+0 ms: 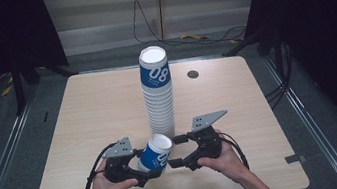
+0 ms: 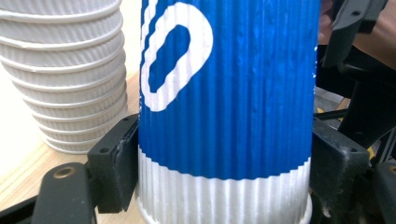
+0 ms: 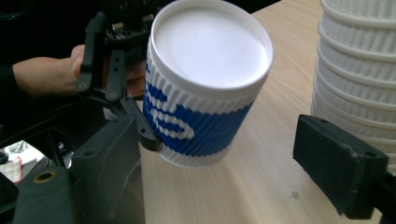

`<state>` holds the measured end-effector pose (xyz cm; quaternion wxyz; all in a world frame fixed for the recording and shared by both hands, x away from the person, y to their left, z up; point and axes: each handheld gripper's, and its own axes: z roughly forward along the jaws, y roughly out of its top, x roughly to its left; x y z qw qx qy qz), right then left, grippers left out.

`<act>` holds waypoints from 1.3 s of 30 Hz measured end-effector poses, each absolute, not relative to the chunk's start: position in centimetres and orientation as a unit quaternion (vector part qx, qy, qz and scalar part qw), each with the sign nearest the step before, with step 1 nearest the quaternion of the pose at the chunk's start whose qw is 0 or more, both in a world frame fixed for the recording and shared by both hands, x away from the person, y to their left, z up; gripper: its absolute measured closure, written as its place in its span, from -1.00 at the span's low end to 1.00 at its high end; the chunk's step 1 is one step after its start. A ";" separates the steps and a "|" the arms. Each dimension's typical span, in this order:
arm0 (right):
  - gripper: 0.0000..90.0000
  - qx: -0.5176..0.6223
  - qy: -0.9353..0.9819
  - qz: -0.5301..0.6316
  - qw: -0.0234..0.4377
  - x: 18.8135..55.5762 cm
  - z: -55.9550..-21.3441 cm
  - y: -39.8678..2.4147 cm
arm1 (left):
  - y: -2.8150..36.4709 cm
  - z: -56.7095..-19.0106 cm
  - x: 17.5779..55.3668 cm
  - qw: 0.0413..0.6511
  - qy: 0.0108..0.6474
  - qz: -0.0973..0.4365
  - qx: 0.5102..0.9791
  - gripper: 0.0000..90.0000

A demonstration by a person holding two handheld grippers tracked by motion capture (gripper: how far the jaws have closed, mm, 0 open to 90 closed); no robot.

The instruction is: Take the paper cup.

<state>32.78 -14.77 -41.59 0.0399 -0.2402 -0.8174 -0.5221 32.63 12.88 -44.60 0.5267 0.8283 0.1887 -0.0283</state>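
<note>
The left claw (image 1: 143,166) grips 1 blue cup (image 1: 155,153), tilted just above the worktop (image 1: 84,117) in front of the tall stack of cups (image 1: 158,96). The right claw (image 1: 177,150) stands open beside it. Judged step: handover or stacking; next, align the cup with the stack top.

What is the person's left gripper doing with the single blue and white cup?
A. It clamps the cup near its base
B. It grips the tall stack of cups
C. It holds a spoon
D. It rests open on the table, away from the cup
A: in the left gripper view the fingers press on both sides of the blue and white cup, near its white base band.
</note>
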 end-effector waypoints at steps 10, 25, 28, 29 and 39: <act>-0.63 -0.236 -0.833 -0.499 0.042 32.8 -41.7 -14.9 | 12.9 -44.0 32.9 0.495 0.161 -0.039 0.853 -0.50; -0.65 -0.212 -0.871 -0.443 0.037 32.9 -41.9 -14.3 | 12.4 -44.7 33.8 0.420 0.161 -0.016 0.893 -0.50; -0.63 -0.209 -0.877 -0.431 0.023 32.9 -41.8 -14.2 | 12.2 -44.6 33.9 0.406 0.158 -0.007 0.900 -0.50; -0.56 -0.205 -0.882 -0.425 0.019 32.9 -41.8 -14.2 | 12.1 -44.7 33.9 0.405 0.157 -0.009 0.901 -0.50; -0.58 -0.192 -0.910 -0.368 0.006 32.7 -42.8 -13.5 | 10.9 -44.6 33.6 0.362 0.110 -0.011 0.926 -0.51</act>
